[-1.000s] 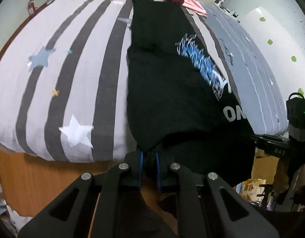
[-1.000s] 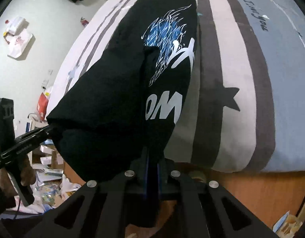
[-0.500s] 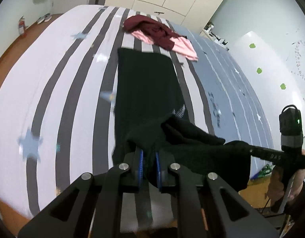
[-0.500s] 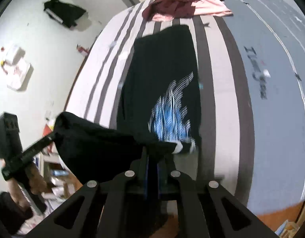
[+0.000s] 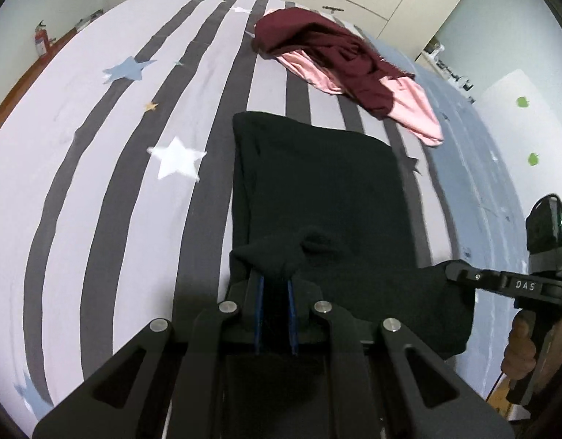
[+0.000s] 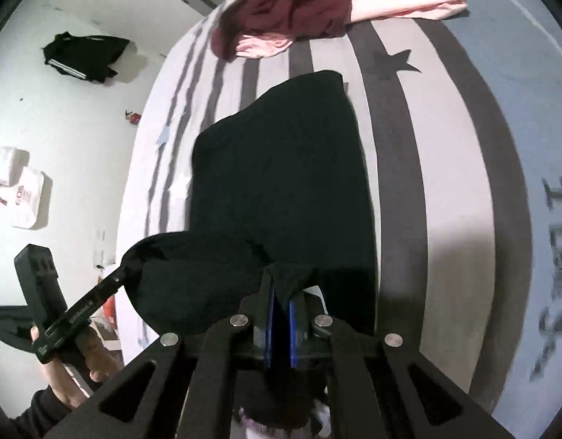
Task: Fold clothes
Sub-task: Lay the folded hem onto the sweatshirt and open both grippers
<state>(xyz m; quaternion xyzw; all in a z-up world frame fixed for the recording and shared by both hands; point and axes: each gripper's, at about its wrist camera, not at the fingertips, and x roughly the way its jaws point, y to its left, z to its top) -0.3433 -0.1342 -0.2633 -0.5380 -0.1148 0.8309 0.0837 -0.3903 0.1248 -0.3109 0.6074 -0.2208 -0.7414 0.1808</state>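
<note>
Black shirt lies lengthwise down the middle of the frame on the striped bedspread, its near edge lifted off the bed. Left gripper, bottom centre, jaws pinched narrow on one corner of that edge; cloth bunches into a soft peak just above the blue pads. Right gripper likewise clamped on the other corner, fabric draping slack btwn the two. Shirt looks matte, soft knit, roughly rectangular w/ a straight far hem. Upper right of the left view: maroon garment crumpled over a pink garment, well apart from the shirt
</note>
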